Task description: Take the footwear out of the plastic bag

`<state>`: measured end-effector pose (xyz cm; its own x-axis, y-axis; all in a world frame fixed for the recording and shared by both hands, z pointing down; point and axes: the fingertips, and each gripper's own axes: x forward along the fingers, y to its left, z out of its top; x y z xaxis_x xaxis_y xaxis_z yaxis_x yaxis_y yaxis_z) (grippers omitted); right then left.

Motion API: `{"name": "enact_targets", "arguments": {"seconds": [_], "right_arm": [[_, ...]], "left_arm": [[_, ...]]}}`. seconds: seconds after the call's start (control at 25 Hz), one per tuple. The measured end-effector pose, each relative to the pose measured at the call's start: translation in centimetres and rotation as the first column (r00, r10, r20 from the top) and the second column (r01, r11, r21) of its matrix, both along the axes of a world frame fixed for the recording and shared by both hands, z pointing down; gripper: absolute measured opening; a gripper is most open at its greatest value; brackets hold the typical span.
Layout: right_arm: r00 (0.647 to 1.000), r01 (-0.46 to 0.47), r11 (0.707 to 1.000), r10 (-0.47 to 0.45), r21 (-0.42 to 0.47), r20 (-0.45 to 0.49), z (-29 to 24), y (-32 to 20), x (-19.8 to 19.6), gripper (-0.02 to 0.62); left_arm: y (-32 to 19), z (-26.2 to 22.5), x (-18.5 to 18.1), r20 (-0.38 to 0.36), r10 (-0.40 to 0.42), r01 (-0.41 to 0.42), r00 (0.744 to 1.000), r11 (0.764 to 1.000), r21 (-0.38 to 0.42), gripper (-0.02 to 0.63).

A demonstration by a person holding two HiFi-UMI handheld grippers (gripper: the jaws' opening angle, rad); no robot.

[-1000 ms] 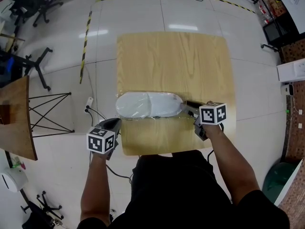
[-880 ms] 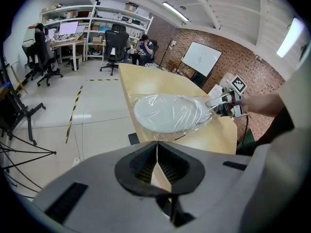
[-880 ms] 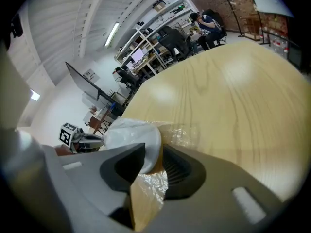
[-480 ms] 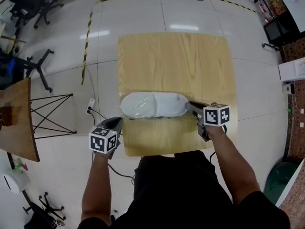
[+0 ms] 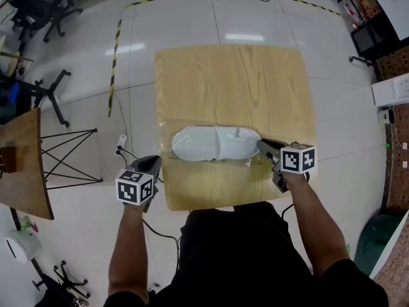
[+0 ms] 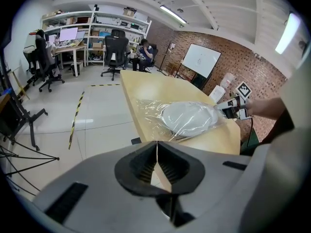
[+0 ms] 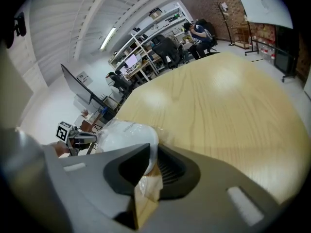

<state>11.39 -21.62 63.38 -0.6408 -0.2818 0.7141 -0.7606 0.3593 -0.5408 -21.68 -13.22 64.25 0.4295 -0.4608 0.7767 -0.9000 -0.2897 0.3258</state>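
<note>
Right tool tilted down, closing on bag

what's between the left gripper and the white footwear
Only the plastic bag's loose clear end, crumpled on the table corner. The left gripper view shows it beyond the left gripper's shut jaws, before the white footwear.

Black short-sleeved top, grey left tongs, grey right tongs, black-and-white marker cubes, ribbed black pads
</note>
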Motion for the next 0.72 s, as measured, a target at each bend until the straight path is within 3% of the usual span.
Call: {"name": "enact_targets", "arguments": {"seconds": [0.72], "right_arm": [[0.993, -0.079, 0.997, 0.081, 0.021, -0.086, -0.7, 1.8, 6.1, 0.051]], "left_arm": [[-2.0, -0.9, -3.8, 0.010, -0.112, 0.111, 0.994, 0.993, 0.038, 0.014]]}}
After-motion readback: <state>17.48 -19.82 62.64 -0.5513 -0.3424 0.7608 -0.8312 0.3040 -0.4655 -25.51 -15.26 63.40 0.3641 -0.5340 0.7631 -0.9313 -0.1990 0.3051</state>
